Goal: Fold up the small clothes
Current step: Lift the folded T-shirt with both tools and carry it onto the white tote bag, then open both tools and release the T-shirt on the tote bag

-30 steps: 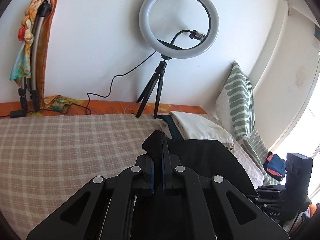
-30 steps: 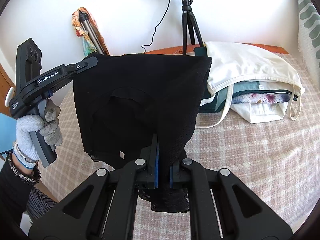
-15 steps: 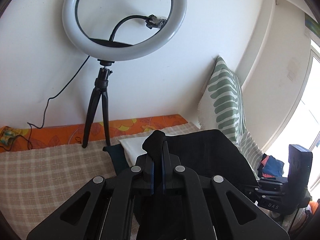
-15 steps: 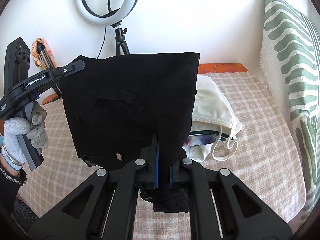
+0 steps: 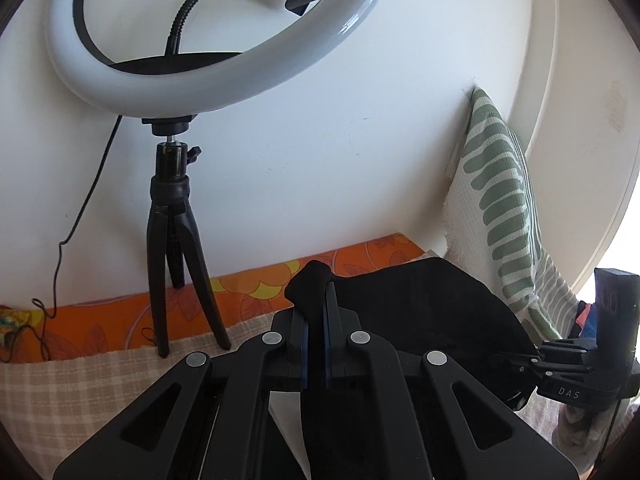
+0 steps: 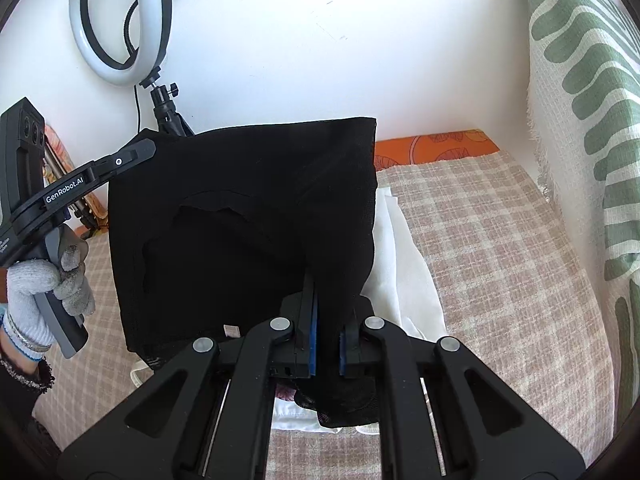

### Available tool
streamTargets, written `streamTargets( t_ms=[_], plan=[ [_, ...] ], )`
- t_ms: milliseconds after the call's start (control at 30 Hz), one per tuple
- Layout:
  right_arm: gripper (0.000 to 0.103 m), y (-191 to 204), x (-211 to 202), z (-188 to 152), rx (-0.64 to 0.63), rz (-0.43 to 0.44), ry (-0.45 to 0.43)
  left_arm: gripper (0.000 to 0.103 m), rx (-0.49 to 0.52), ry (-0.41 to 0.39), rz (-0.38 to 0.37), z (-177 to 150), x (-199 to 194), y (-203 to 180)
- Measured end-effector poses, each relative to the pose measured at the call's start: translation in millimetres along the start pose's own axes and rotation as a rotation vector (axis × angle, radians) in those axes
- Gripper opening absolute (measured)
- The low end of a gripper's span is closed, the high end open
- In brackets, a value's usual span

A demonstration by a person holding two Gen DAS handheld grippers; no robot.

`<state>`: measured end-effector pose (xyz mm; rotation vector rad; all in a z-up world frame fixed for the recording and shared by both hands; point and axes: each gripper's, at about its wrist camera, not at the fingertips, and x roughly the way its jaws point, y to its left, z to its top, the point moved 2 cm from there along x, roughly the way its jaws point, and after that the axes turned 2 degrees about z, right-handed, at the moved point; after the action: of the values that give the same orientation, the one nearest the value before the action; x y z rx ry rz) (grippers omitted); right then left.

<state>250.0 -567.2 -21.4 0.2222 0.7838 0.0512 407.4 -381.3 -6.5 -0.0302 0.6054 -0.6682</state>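
Observation:
A black garment (image 6: 240,220) hangs folded in the air between both grippers, above the checked bedspread (image 6: 500,260). My right gripper (image 6: 326,304) is shut on its right corner, and the cloth bunches below the blue pads. My left gripper (image 6: 148,146), held by a gloved hand (image 6: 36,292), pinches the upper left corner. In the left wrist view the left gripper (image 5: 316,292) is shut on a black fold of the garment (image 5: 420,308), and the right gripper's body (image 5: 588,364) shows at the far right. A pile of folded white clothes (image 6: 404,264) lies under the hanging cloth, mostly hidden.
A ring light on a black tripod (image 5: 172,216) stands on the bed against the white wall. A green-and-white patterned pillow (image 6: 592,120) leans along the right side. An orange floral sheet edge (image 5: 120,312) runs along the wall.
Both grippers have carried the black garment to the right along the bed. The ring light now looms close to the left gripper, and the white pile has slipped beneath the garment.

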Motion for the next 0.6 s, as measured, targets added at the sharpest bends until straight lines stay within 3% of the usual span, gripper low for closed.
streamTargets(
  t_ms=[200, 300, 367, 533, 600],
  plan=[
    [0.009, -16.4, 12.4, 0.2, 0.066, 0.048, 0.044, 0.006, 0.072, 0.042, 0.104, -9.3, 15.6, 1.5],
    [0.027, -21.2, 7.9, -0.5, 0.090, 0.021, 0.046, 0.015, 0.081, 0.052, 0.129, -7.8, 12.9, 1.3],
    [0.060, -24.4, 0.5, -0.8, 0.107, 0.009, 0.023, 0.042, 0.073, 0.054, 0.121, -7.2, 7.4, 1.6],
    [0.062, -22.1, -16.9, 1.1, 0.122, 0.002, -0.009, 0.062, 0.089, 0.046, 0.103, -6.6, -11.4, -3.8],
    [0.062, -16.6, -24.0, 2.0, 0.114, -0.008, -0.017, 0.063, 0.086, 0.043, 0.100, -7.1, -20.2, -5.1]
  ],
)
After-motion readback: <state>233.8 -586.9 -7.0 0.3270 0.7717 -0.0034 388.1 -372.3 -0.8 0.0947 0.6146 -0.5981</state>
